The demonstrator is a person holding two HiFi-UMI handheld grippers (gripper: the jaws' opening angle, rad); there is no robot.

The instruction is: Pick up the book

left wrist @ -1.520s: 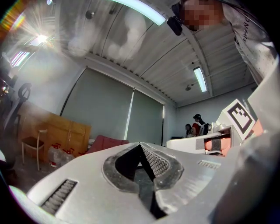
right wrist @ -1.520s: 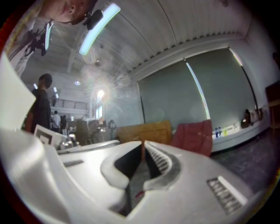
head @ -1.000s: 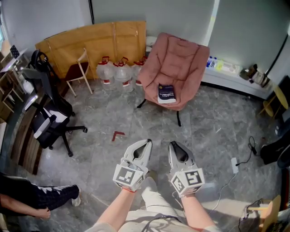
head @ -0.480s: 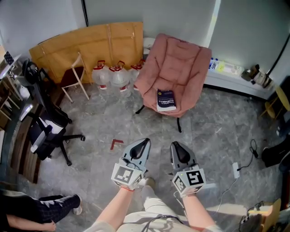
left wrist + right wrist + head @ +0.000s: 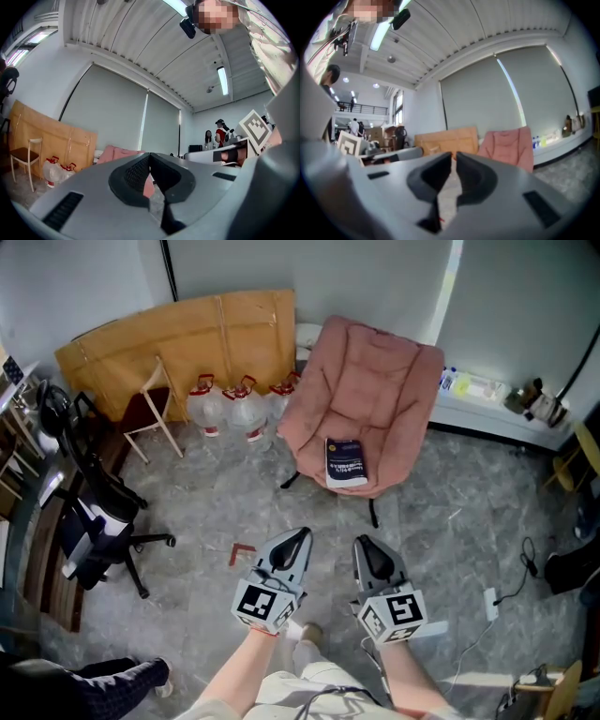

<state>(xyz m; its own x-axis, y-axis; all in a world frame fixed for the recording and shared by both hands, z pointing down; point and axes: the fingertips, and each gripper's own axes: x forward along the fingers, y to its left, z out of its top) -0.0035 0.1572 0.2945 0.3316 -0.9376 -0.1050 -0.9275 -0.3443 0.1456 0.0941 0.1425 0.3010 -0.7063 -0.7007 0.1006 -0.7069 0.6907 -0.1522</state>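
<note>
Currently the book [image 5: 346,462] is noted lying flat on the seat of the pink armchair [image 5: 375,371], straight ahead of the fingers and well apart from them. Its long axis runs roughly along their pointing line, and the right gripper [image 5: 362,542] is judged slightly nearer than the left gripper [image 5: 301,533]. Both pairs of fingers are seen closed together with nothing held; the book's cover is recorded as dark blue with pale print and a white lower edge.

Pink armchair [image 5: 370,381]; three water jugs [image 5: 230,411] just beside it, cardboard sheet [image 5: 178,334] leaning behind them; black office chair [image 5: 94,512] far left.
</note>
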